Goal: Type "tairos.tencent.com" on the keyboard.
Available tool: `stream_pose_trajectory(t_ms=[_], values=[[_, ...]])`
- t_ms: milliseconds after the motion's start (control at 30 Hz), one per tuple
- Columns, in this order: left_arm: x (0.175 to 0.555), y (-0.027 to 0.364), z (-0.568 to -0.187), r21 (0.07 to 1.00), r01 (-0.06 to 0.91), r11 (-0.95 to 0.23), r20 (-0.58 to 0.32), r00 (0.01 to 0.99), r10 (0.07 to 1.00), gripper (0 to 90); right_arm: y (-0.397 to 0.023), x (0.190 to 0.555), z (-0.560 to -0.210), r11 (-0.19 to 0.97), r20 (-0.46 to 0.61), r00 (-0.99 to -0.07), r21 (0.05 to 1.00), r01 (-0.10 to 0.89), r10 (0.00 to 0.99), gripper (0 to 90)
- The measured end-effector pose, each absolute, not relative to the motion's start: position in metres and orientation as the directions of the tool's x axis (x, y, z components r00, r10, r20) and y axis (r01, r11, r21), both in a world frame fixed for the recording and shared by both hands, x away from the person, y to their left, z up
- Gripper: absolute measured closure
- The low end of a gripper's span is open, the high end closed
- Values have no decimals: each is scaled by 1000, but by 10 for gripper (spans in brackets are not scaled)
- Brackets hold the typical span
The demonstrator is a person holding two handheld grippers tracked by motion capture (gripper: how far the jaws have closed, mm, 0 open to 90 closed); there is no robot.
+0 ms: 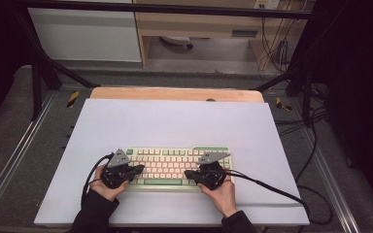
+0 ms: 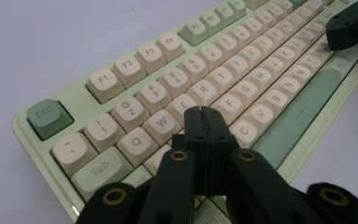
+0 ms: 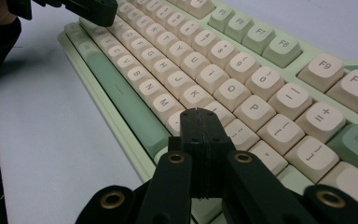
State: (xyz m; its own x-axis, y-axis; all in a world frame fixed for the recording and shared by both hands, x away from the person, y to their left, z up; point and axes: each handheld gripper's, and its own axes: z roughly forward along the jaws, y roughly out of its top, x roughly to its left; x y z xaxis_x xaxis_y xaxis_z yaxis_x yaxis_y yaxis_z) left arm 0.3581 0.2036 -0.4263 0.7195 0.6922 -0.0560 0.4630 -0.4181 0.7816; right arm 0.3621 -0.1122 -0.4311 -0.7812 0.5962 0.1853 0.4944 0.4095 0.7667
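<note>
- The left gripper [image 2: 202, 112] has its jaws pressed flat together with nothing between them; in its own view the tips hang over the letter keys, just beside D and F.
- The right gripper [image 3: 200, 113] is likewise fully closed and empty; in its own view its tips sit over the keys just below K and L, near the comma row.
- In the high view the left gripper [image 1: 138, 169] points toward 3 o'clock and the right gripper [image 1: 188, 174] toward 9 o'clock, tips facing each other across the middle keys, apart.
- Whether either tip touches a key cannot be told.
- A hand [image 1: 108, 187] holds the left gripper at 7 o'clock of the keyboard; the other hand [image 1: 222, 193] holds the right one at 5 o'clock.
- A black cable [image 1: 272, 188] trails from the right gripper toward 4 o'clock.
- The keyboard [image 1: 175, 167], pale green with cream keys, lies flat on the sheet's near half, long side across, toward 6 o'clock from the sheet's middle.
- Its green Esc key [image 2: 46, 116] is at the left end; the green space bar [image 3: 121, 102] runs along the near edge.
- The white sheet [image 1: 175, 121] covers the table [image 1: 175, 93], whose wooden edge shows at 12 o'clock.
</note>
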Motion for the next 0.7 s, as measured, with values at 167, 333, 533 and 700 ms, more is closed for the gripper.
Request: stream_pose_trajectory(t_ms=[167, 333, 533, 700], values=[[358, 204, -426, 781, 464, -418, -56, 719, 693, 898, -112, 363, -433, 413, 183, -782, 765, 494, 596, 900], [358, 204, -426, 781, 463, -418, -55, 719, 693, 897, -112, 363, -433, 417, 181, -784, 764, 492, 594, 900], [358, 204, -426, 783, 462, -417, -54, 719, 693, 898, -111, 363, -434, 416, 181, -783, 764, 493, 595, 900], [358, 205, -425, 784, 462, -415, -55, 718, 694, 898, -111, 363, -434, 418, 181, -782, 762, 495, 596, 900]])
